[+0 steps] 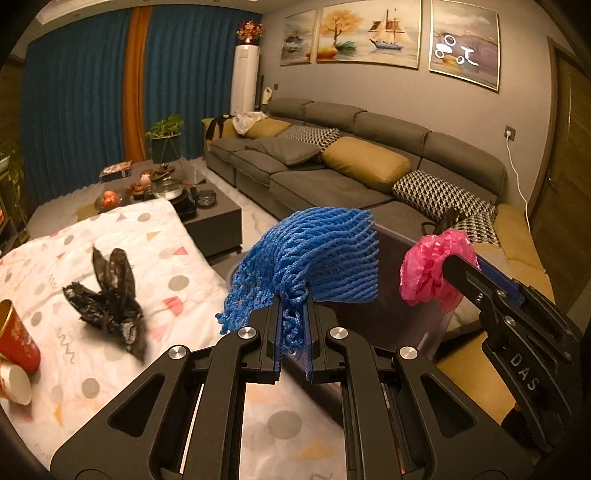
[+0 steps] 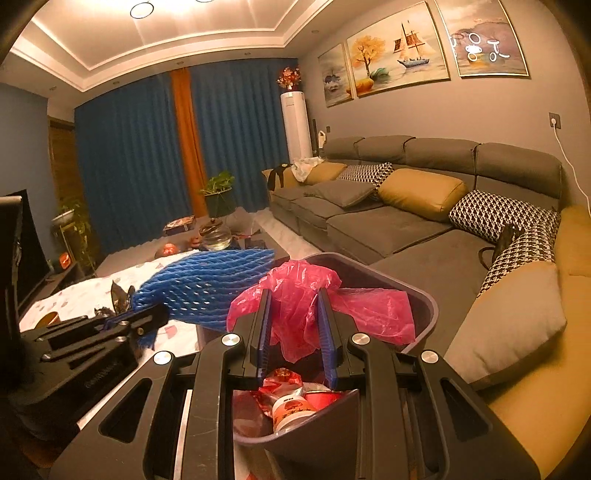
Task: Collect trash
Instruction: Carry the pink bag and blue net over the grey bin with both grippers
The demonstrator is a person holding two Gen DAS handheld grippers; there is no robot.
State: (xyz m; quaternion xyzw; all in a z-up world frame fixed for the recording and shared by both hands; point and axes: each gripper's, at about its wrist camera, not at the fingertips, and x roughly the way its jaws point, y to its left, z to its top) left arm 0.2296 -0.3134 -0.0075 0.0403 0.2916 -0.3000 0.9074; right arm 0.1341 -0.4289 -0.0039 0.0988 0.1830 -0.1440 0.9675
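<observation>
The left tool is clamped nearly shut on a bunched end of a blue foam fruit net, which fans out above its jaws. The right tool is closed partway on a crumpled pink plastic bag, and its jaws pinch the film between them. Both pieces of trash hang over a dark grey plastic bin standing just beside the surface. Inside the bin lie red wrappers and a white-lidded pot, though their exact number is hard to tell.

To the left, the surface is covered by a white cloth with pastel dots and triangles. On it rest one crumpled black plastic bag and, at the near edge, two red paper cups, one upright and one tipped on its side.

Beyond the surface stands a dark low coffee table crowded with a glass teapot, a fruit bowl and a book. A long grey sectional sofa runs along the wall, carrying mustard, grey and houndstooth cushions. Behind it hang three framed paintings; blue curtains with one orange panel close the far end, beside a tall white air conditioner.
</observation>
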